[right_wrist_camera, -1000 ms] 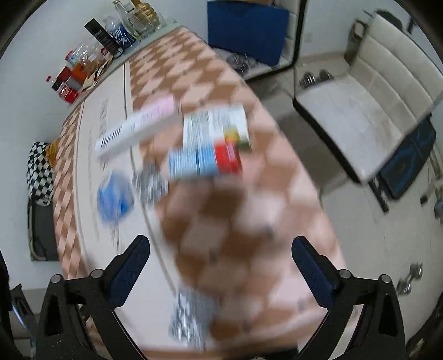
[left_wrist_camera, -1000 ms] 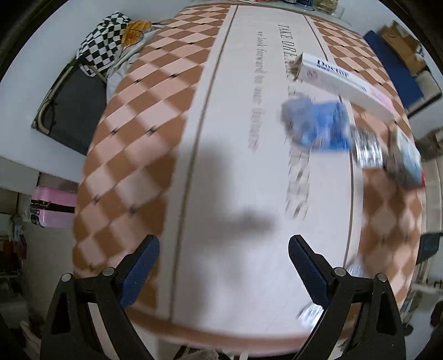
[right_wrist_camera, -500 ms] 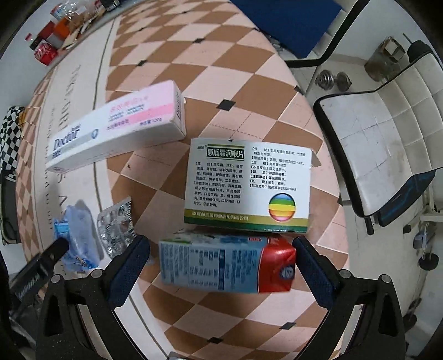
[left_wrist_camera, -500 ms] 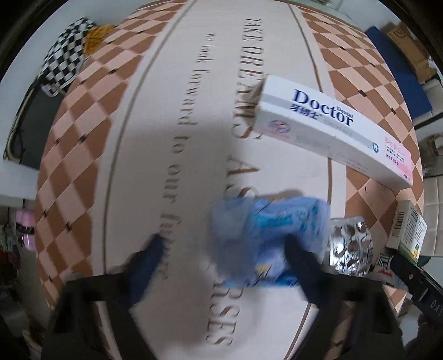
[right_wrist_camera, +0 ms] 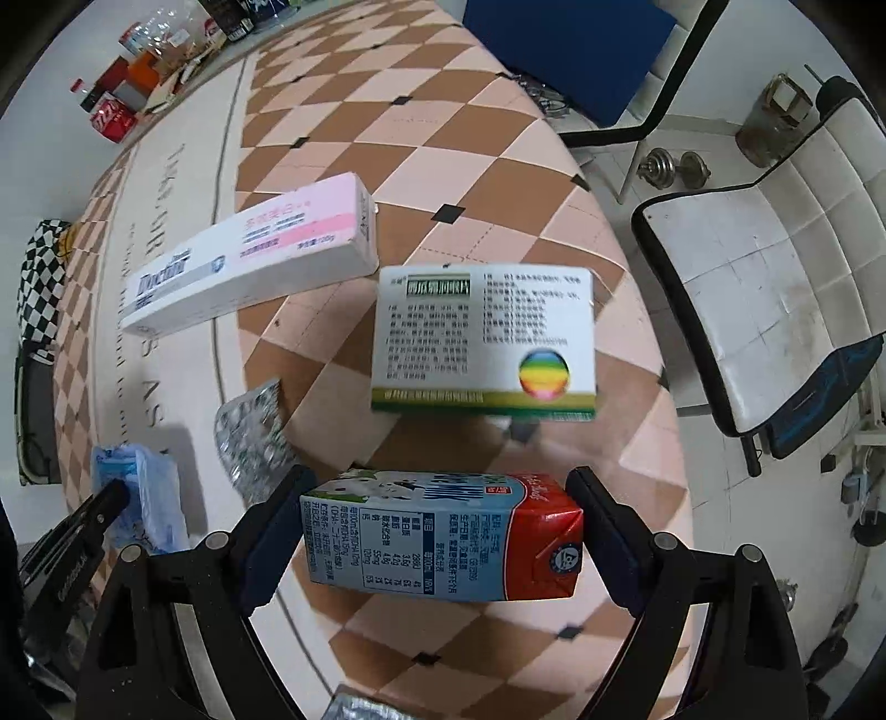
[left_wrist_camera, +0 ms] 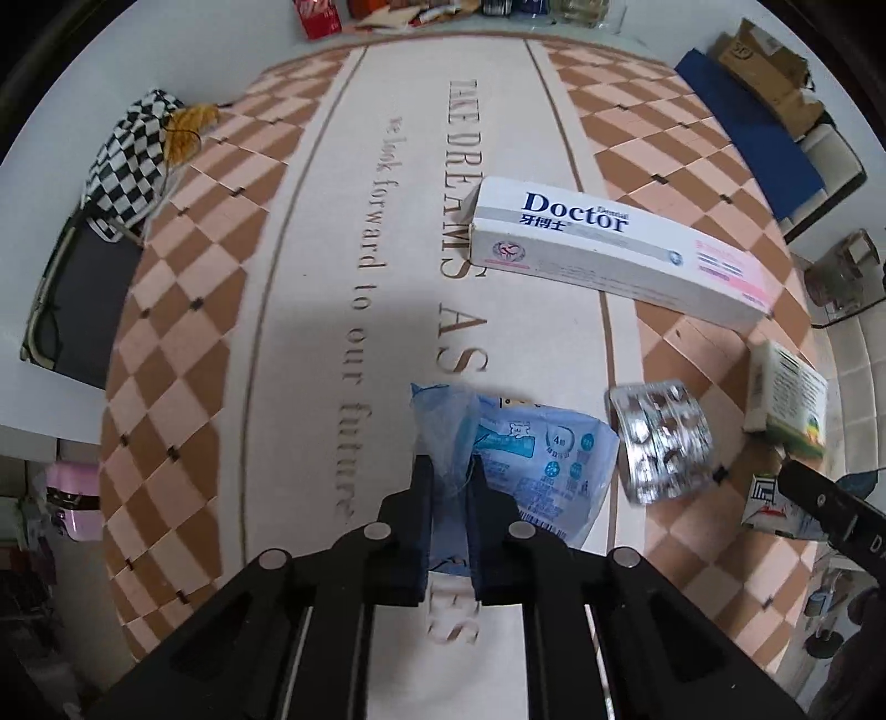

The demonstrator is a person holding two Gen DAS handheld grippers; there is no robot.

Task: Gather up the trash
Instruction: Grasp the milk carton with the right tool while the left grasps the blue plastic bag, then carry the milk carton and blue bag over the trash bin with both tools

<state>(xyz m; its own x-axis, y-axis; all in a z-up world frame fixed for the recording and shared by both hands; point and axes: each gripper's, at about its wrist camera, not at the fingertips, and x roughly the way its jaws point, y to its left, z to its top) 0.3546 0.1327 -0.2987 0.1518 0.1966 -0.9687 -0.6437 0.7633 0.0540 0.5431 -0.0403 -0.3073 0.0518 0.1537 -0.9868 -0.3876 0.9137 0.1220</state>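
My left gripper (left_wrist_camera: 449, 484) is shut on the crumpled blue plastic wrapper (left_wrist_camera: 531, 465), which lies on the tablecloth; the wrapper also shows in the right wrist view (right_wrist_camera: 149, 493). My right gripper (right_wrist_camera: 437, 526) has closed on a blue and red milk carton (right_wrist_camera: 443, 534), its pads touching both ends. A white and pink "Doctor" toothpaste box (left_wrist_camera: 614, 249) (right_wrist_camera: 249, 266), a silver blister pack (left_wrist_camera: 662, 440) (right_wrist_camera: 252, 437) and a white and green medicine box (right_wrist_camera: 484, 338) (left_wrist_camera: 786, 399) lie on the table.
The table has a checkered brown and pink cloth (left_wrist_camera: 177, 310). Bottles and cans (right_wrist_camera: 122, 88) stand at its far end. A white chair (right_wrist_camera: 775, 299) and a blue panel (right_wrist_camera: 565, 50) stand to the right. Another blister pack (right_wrist_camera: 360, 706) lies at the near edge.
Both grippers moved forward over the table and closed: the left on the blue wrapper, the right on the milk carton. Both were open a second ago.
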